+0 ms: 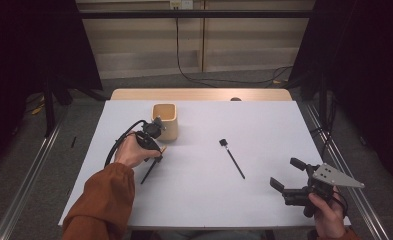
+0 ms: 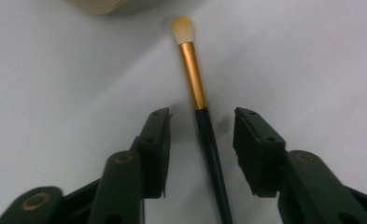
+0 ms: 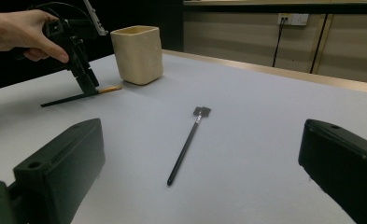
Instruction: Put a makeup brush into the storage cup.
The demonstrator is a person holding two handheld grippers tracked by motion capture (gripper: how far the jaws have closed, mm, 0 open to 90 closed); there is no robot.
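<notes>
The left gripper (image 2: 201,140) straddles the makeup brush (image 2: 197,93) with jaws spread, at 6 o'clock of the beige cup (image 1: 164,120). Best to centre on the dark handle, then close. The right gripper (image 1: 290,174) hovers, jaws spread.

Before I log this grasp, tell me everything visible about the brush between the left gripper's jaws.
The makeup brush has a pale, rounded bristle tip, a gold metallic ferrule and a thin dark handle. It lies flat on the white table, tip toward the cream cup. The left gripper straddles its handle with jaws open, not touching it.
</notes>
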